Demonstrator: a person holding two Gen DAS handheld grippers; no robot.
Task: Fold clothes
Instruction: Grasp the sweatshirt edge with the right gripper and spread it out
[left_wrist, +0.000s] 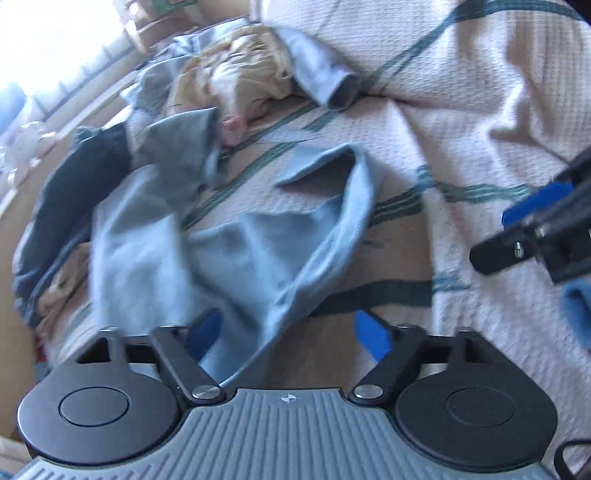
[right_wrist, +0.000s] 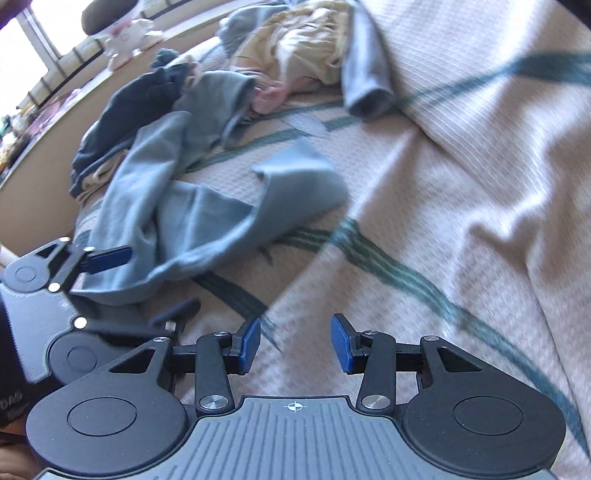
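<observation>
Striped bedspread (right_wrist: 461, 147) (rumpled) carries blue garment (right_wrist: 192, 210), clothes pile (right_wrist: 295, 44).

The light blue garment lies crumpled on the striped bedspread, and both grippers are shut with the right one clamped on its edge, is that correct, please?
Not quite. The light blue garment does lie crumpled on the striped bedspread, but the right wrist view shows the right gripper open over bare bedspread, holding nothing. The left gripper is open too, with the cloth's edge lying between its fingers.

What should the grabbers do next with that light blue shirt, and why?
Probably close the left gripper: its fingers are open, with an edge of the light blue shirt lying between them. The shirt is crumpled on the bedspread, so it needs gripping and spreading first. The right gripper is open over bare bedspread.
</observation>
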